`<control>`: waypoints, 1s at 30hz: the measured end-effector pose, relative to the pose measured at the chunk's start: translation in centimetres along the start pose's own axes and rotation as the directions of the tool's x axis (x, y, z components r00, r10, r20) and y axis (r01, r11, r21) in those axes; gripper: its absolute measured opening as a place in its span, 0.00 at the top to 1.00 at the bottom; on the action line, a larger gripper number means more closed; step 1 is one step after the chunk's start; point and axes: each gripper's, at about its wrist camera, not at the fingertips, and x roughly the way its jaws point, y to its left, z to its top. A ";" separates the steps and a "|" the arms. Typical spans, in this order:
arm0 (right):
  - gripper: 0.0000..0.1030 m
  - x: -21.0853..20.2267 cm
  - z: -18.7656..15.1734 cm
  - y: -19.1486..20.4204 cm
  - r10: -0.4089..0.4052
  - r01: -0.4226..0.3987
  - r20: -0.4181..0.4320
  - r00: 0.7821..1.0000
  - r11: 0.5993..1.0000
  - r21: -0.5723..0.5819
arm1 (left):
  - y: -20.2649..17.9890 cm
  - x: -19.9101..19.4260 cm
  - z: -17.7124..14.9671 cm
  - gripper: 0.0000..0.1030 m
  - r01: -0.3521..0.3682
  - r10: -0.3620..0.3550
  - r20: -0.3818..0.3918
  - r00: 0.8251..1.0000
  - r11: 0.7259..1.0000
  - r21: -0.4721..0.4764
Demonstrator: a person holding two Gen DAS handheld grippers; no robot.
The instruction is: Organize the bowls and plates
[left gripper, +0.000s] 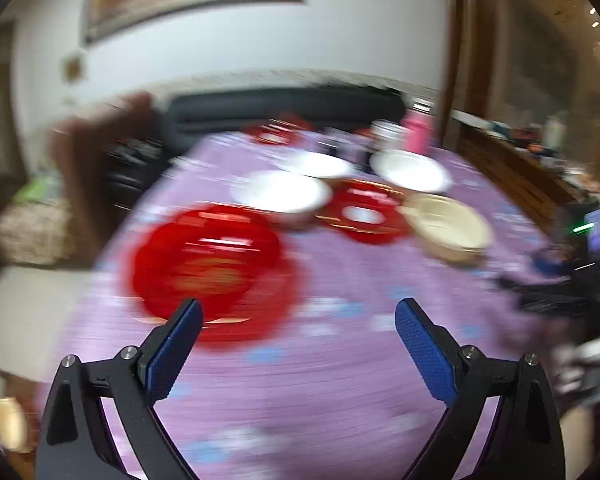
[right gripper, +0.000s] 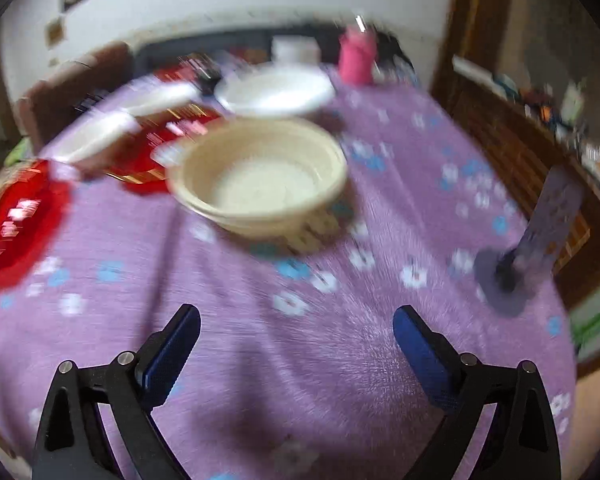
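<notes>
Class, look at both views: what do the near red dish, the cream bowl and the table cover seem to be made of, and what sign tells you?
Red dish: probably glossy plastic or glass; it looks see-through, with bright highlights.
Cream bowl: likely glazed ceramic or plastic; opaque, smooth, softly shiny, though blur leaves it open.
Table cover: woven cloth, matte purple with printed flowers; it shows folds.

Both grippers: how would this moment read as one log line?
left gripper: open, empty, nearest red plate | right gripper: open, empty, facing cream bowl | views blurred
</notes>
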 end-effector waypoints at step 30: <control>0.57 10.4 10.8 24.1 0.503 -0.510 -0.246 0.829 0.859 0.039 | 17.7 19.1 2.4 0.64 -0.062 -0.109 -0.359 0.927 0.899 -0.433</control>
